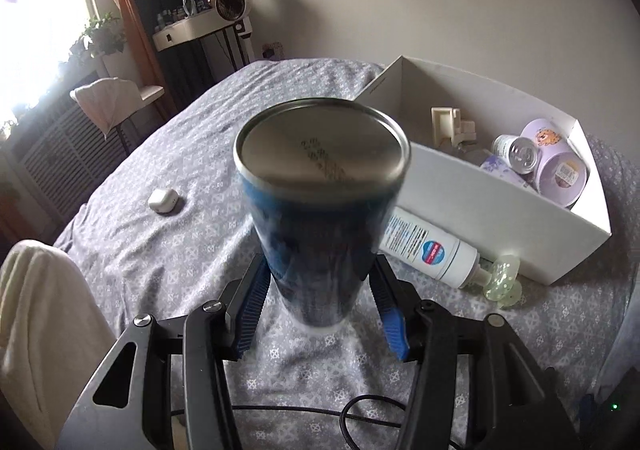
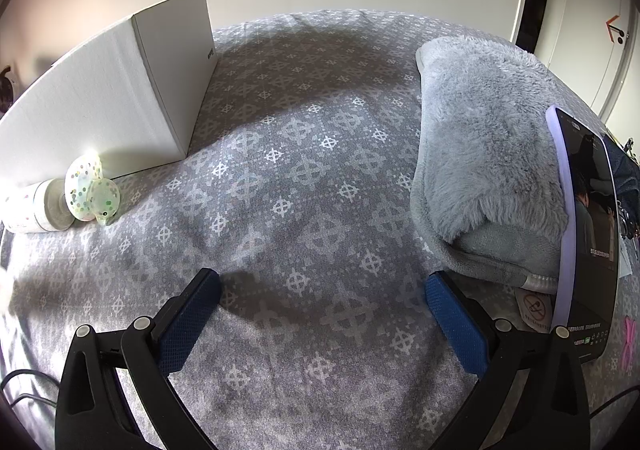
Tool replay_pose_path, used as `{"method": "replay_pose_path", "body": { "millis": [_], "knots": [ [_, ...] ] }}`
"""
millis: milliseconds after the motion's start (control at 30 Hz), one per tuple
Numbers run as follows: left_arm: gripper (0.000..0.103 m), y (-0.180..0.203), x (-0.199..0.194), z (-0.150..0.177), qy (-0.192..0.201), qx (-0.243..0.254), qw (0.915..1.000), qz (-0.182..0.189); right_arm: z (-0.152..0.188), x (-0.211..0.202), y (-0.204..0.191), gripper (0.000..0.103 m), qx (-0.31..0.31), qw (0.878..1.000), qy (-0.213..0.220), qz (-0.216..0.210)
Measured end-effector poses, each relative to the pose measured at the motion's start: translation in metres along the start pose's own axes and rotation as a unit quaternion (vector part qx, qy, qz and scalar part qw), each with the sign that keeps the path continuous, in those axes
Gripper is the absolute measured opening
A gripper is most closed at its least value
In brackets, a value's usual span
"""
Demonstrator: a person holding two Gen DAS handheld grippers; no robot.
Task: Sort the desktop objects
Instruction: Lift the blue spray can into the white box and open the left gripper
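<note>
Here, left tongs clamped on blue can, right tongs spread wide w/ nothing between.

Grey patterned bedspread, white box, pump bottle, earbud case, grey towel

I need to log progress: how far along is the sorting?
Done: cups and small items already lie in the white box. In hand: the left gripper clamps a blue can. Left: the pump bottle beside the box and the earbud case. The right gripper is open, empty.
</note>
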State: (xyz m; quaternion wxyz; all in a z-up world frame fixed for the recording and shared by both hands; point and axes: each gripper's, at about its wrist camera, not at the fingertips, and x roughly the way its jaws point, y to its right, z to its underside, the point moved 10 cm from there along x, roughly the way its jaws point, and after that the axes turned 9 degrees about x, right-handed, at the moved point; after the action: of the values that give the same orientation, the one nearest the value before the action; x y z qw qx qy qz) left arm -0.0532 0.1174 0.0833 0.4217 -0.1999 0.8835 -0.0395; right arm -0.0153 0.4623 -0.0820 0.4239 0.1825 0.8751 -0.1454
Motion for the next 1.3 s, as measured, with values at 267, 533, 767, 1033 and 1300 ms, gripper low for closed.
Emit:
{"method": "replay_pose_path", "body": {
  "millis": [267,533,767,1033,1300],
  "knots": [
    [0.049,0.038,-0.049,-0.123,0.125,0.119,0.9848,-0.020,0.000,0.000,0.000,0.103,0.000,1.000,0.000,0.000],
    [0.049,0.126,0.003,-0.169,0.144,0.227,0.9617,0.054,0.000,0.000,0.000,0.103,0.000,1.000,0.000,0.000],
    [0.041,0.140,0.035,-0.128,0.107,0.231,0.9641,0.075,0.000,0.000,0.000,0.103,0.000,1.000,0.000,0.000],
    [0.102,0.105,-0.008,-0.095,0.140,0.171,0.9657,0.135,0.000,0.000,0.000,0.103,0.000,1.000,0.000,0.000],
    [0.103,0.046,0.016,0.016,0.051,0.145,0.9810,0.119,0.000,0.000,0.000,0.103,0.000,1.000,0.000,0.000]
  ]
}}
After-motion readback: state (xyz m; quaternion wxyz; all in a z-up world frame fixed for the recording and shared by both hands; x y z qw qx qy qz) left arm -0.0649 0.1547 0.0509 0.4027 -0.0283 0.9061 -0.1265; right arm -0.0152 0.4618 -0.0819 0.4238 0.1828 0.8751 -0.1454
